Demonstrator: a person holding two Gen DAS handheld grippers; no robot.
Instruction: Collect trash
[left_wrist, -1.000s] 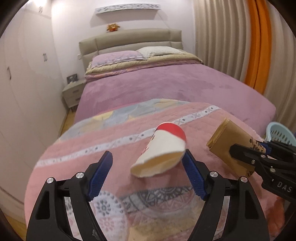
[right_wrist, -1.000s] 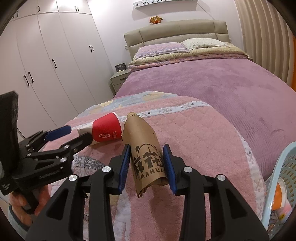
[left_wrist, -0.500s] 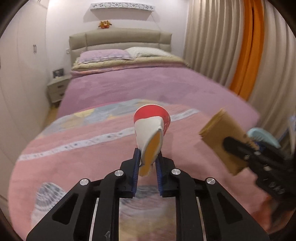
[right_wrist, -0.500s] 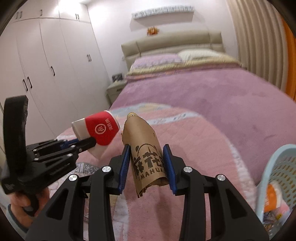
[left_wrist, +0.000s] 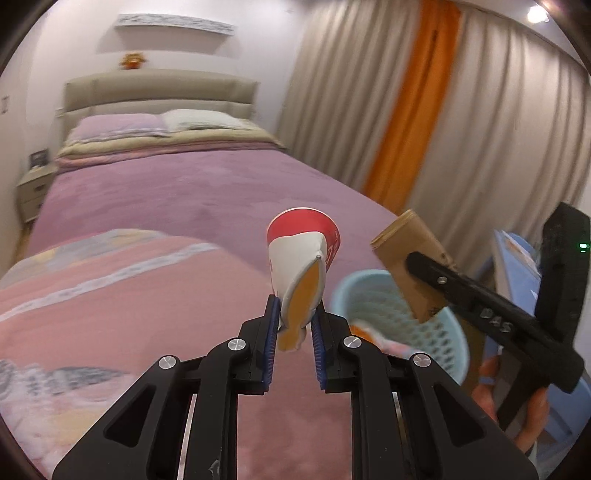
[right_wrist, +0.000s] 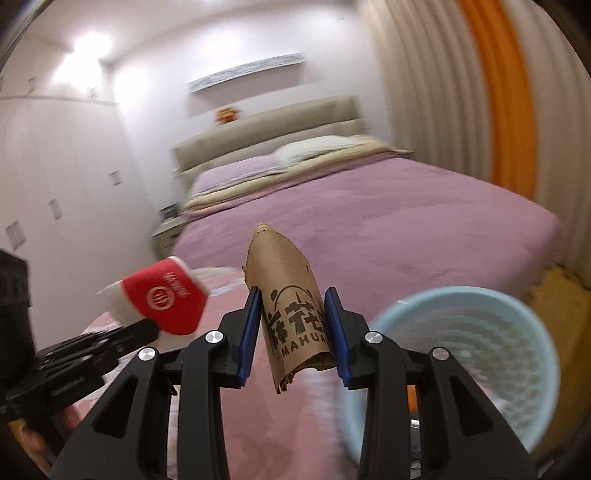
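The left gripper (left_wrist: 293, 314) is clamped on a crushed red-and-white paper cup (left_wrist: 301, 266). Its blue pads squeeze the cup's flattened open mouth, so the orange inside shows between them, and the red base stands up and away from the fingers, clear of the bed (left_wrist: 184, 199). The cup is in the air over the foot-end corner of the pink quilt (left_wrist: 122, 295), just left of the rim of a light blue perforated wastebasket (left_wrist: 436, 328) that sits beside the bed.

The right gripper (right_wrist: 293, 325) is closed on a brown paper bag (right_wrist: 284, 280) printed with black characters and the letters MAHUA. The pads press its two sides near the lower, crumpled end, and the bag's serrated top edge points forward and up past the fingertips. From the right wrist camera the wastebasket (right_wrist: 476, 317) lies low and to the right of this gripper, its mouth facing the camera; something orange and white lies inside it, too blurred to name.

In the left wrist view the bag (left_wrist: 410, 251) hangs above the near rim of the basket, with the right gripper's black finger across it and the person's hand (left_wrist: 517, 398) on the handle. In the right wrist view the cup (right_wrist: 162, 299) is to the left of the bag, close but apart.
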